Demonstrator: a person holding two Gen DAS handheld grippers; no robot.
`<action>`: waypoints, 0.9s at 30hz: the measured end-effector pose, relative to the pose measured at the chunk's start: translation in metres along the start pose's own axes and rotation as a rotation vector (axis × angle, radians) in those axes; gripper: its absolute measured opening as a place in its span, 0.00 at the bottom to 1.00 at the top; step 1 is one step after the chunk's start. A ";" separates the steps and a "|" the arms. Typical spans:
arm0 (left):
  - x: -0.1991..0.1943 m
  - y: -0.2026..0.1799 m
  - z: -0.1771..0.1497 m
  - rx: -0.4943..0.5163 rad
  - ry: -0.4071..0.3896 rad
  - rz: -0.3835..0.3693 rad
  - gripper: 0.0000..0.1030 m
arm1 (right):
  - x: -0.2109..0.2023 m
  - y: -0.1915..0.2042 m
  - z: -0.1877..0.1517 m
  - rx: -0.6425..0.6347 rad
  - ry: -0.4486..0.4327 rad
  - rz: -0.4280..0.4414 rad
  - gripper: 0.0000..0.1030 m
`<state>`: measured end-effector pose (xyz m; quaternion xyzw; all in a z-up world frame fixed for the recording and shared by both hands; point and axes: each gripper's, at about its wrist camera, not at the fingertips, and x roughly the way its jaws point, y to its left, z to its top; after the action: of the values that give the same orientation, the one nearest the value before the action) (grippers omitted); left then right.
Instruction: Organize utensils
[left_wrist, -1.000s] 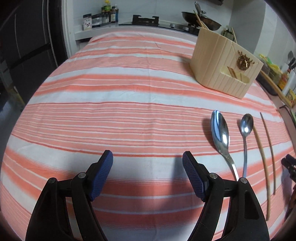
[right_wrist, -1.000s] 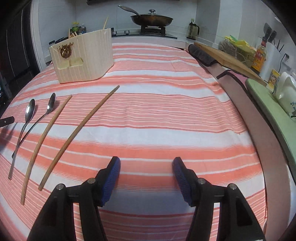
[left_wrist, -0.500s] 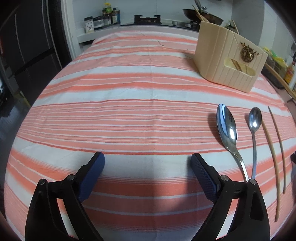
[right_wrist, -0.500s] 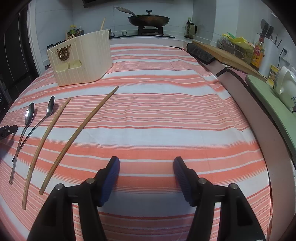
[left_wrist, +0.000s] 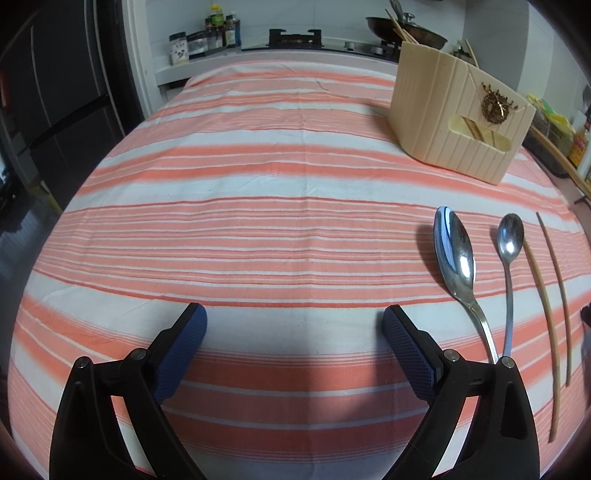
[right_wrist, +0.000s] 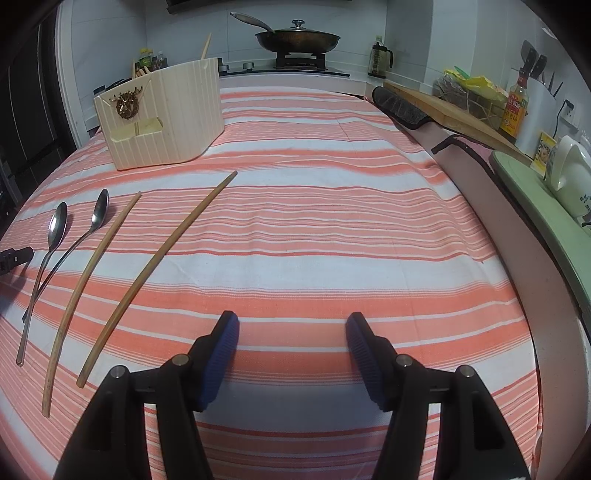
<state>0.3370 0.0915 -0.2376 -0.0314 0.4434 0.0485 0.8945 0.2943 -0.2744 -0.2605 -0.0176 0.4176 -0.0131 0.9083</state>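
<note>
Your left gripper (left_wrist: 294, 322) jaws just opened wide, empty; right gripper (right_wrist: 291, 325) parted, empty. Bare striped tablecloth (left_wrist: 236, 192) ahead. Two shiny spoons (left_wrist: 455, 254), two wooden chopsticks (right_wrist: 157, 258) lie side by side before cream holder (right_wrist: 166, 114).

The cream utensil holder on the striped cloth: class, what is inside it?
Wooden sticks, likely chopsticks, rise above the cream utensil holder's rim at the back and show through its front window. The ribbed walls hide whatever else is inside.
</note>
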 end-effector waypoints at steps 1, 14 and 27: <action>0.000 0.000 0.000 0.000 0.000 0.000 0.94 | 0.000 0.000 0.000 0.000 0.000 0.000 0.61; 0.001 0.001 0.000 0.001 0.002 0.000 0.95 | 0.000 0.001 0.000 0.000 0.000 0.000 0.61; 0.000 0.001 0.000 0.001 0.003 0.000 0.95 | 0.000 0.000 0.000 0.000 0.000 0.000 0.61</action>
<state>0.3371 0.0926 -0.2381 -0.0308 0.4446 0.0482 0.8939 0.2942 -0.2740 -0.2604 -0.0175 0.4176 -0.0133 0.9084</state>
